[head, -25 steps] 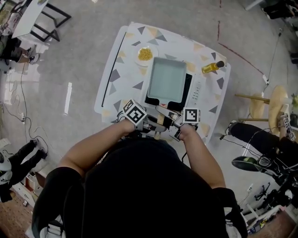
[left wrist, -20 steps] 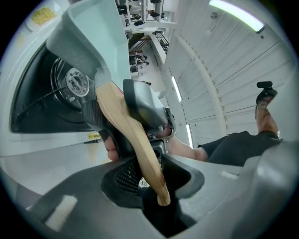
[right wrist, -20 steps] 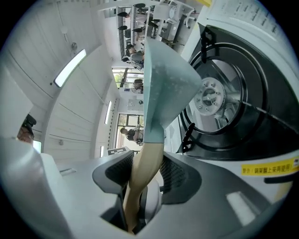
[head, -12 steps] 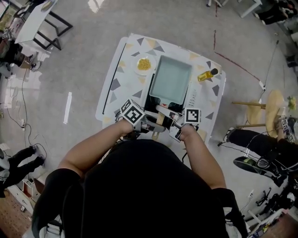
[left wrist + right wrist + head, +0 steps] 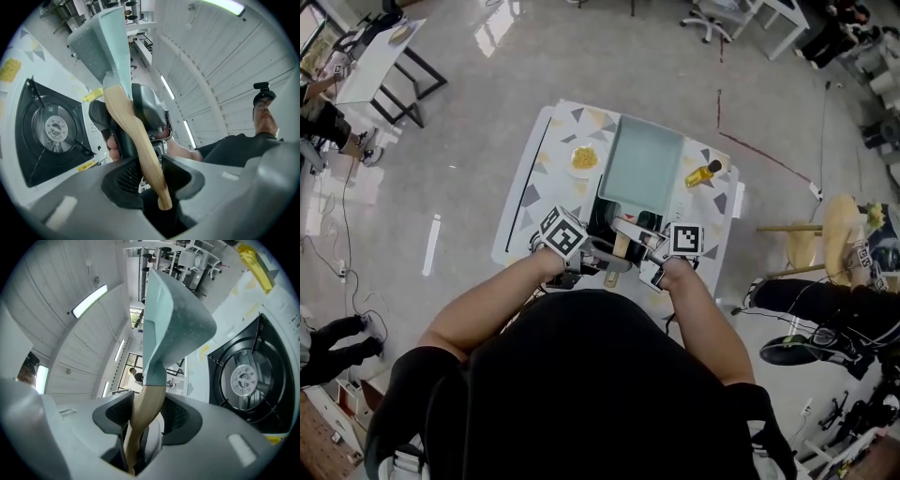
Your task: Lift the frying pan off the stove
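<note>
The rectangular teal frying pan (image 5: 642,167) hangs in the air above the table, its far end tipped upward. Its wooden handle (image 5: 619,247) points back toward me. My left gripper (image 5: 598,254) and right gripper (image 5: 648,251) are both shut on that handle, side by side. In the left gripper view the handle (image 5: 136,136) runs between the jaws up to the pan (image 5: 105,37). The right gripper view shows the handle (image 5: 145,411) pinched between the pads, with the pan (image 5: 173,319) above. The black burner (image 5: 54,129) (image 5: 243,380) of the stove (image 5: 602,214) lies uncovered below.
A white plate of yellow food (image 5: 584,157) sits left of the pan on the patterned white table (image 5: 525,202). An oil bottle (image 5: 703,173) lies to the pan's right. A wooden stool (image 5: 834,230) stands at the right, with cables and a person's shoes around the floor.
The pan has risen from the stove and moved away from me, tilting its far end up. The burner it covered now shows. Both grippers have kept their hold on the handle.
</note>
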Demonstrator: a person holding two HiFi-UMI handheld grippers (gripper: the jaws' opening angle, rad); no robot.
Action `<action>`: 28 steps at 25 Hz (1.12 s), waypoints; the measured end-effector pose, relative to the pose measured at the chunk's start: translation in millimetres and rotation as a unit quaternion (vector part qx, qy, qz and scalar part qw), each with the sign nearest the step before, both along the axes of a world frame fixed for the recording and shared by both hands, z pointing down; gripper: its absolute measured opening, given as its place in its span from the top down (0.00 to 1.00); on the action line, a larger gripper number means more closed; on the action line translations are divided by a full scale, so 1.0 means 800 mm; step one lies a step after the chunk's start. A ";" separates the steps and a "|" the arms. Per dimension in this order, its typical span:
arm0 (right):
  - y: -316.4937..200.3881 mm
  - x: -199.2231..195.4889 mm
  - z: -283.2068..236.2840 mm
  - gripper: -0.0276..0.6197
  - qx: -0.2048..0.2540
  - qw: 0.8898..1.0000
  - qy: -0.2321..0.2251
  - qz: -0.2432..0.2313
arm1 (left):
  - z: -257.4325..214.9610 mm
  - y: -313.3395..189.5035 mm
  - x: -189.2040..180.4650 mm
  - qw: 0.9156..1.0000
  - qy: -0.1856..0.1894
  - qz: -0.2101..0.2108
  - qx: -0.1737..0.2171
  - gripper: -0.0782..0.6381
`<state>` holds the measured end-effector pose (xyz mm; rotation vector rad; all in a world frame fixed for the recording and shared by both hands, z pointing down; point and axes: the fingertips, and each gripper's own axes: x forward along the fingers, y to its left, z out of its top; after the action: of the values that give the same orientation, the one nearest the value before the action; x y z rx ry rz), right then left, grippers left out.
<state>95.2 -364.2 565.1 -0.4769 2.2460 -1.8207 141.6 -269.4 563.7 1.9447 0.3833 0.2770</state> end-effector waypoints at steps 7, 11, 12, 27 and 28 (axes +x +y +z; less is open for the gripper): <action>-0.003 0.002 -0.046 0.63 0.027 1.000 0.002 0.007 | -0.046 -0.004 0.000 0.999 0.024 -0.007 0.025 0.71; -0.004 0.002 -0.072 0.63 0.043 0.999 0.000 0.012 | -0.072 -0.005 -0.001 0.998 0.042 -0.011 0.034 0.71; -0.004 0.002 -0.078 0.63 0.048 0.999 -0.001 0.013 | -0.076 -0.005 -0.001 0.998 0.045 -0.012 0.036 0.71; 0.023 0.001 -0.101 0.63 0.069 0.998 0.003 0.014 | -0.095 0.022 -0.005 0.997 0.050 0.002 0.061 0.71; 0.024 0.000 -0.102 0.63 0.071 0.997 0.003 0.013 | -0.095 0.023 -0.005 0.997 0.050 0.003 0.061 0.71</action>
<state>94.9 -344.9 483.6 -0.4834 2.3398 -1.6351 137.6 -250.7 487.9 2.0836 0.4465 0.2128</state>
